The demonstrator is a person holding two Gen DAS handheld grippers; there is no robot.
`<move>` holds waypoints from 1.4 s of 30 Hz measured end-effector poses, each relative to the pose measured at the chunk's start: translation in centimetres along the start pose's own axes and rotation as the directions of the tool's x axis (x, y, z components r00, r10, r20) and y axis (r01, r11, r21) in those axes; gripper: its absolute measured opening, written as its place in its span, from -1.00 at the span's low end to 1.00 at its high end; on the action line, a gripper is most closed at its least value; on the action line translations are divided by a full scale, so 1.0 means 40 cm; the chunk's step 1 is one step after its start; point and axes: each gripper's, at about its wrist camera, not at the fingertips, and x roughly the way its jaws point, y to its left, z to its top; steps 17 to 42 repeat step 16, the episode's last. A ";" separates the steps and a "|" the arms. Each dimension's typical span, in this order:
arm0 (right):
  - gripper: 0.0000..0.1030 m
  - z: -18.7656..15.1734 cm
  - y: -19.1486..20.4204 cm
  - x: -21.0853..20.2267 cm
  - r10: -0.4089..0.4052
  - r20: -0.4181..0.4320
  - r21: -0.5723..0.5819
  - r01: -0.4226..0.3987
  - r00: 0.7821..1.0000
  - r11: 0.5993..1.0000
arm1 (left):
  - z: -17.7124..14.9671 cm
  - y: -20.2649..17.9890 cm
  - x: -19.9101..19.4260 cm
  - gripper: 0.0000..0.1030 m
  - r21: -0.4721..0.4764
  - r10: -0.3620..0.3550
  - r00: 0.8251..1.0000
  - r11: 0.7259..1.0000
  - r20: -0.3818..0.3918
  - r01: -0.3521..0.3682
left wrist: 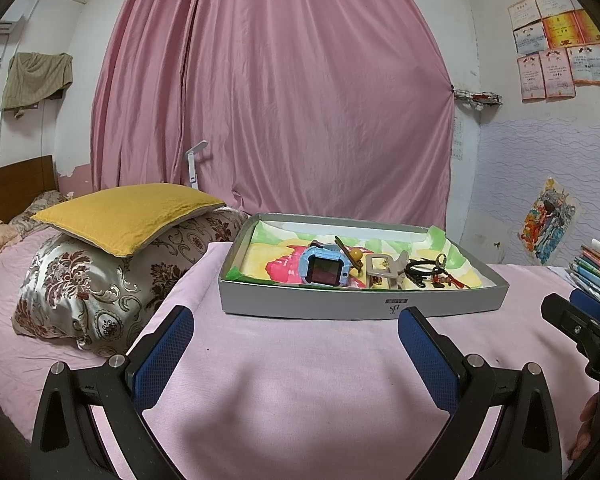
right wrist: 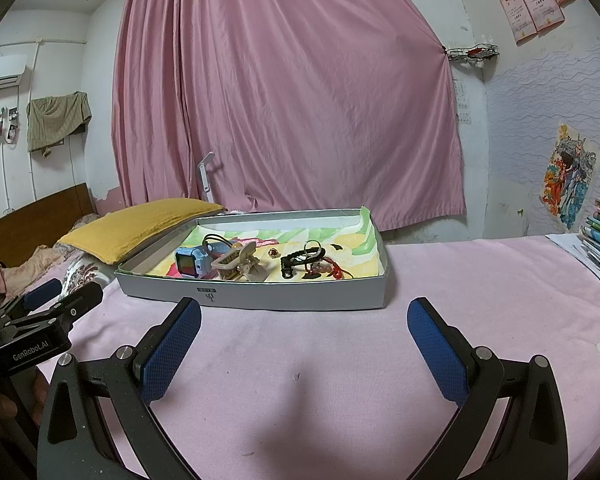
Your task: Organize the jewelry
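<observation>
Jaws of the left gripper [left wrist: 296,338] stand wide apart and empty over the pink sheet [left wrist: 300,380]; ahead lies the box [left wrist: 340,306], holding a blue watch [left wrist: 323,266], a beige clip [left wrist: 384,270] and a dark tangle, perhaps cords [left wrist: 424,272]; a yellow pillow [left wrist: 128,216] sits left, books [left wrist: 596,268] right.

From the right wrist, the right gripper [right wrist: 304,338] is likewise spread, holding nothing; nothing blocks the box [right wrist: 300,294]; watch [right wrist: 190,262], clip [right wrist: 240,266], a ring [right wrist: 313,247] and a red bracelet [right wrist: 328,270] lie inside; the left gripper [right wrist: 66,300] shows at the left edge.
</observation>
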 end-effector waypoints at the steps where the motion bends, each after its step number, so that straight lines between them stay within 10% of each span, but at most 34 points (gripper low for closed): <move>1: 0.97 0.001 0.000 0.001 0.000 0.000 0.000 0.000 1.000 1.000 | 0.000 0.000 -0.001 0.99 0.004 0.005 1.000 1.000 0.000 -0.005; 42: 0.97 -0.003 0.004 -0.002 0.003 -0.003 0.000 -0.003 1.000 1.000 | -0.001 0.002 0.001 0.99 0.014 0.008 1.000 1.000 -0.004 -0.008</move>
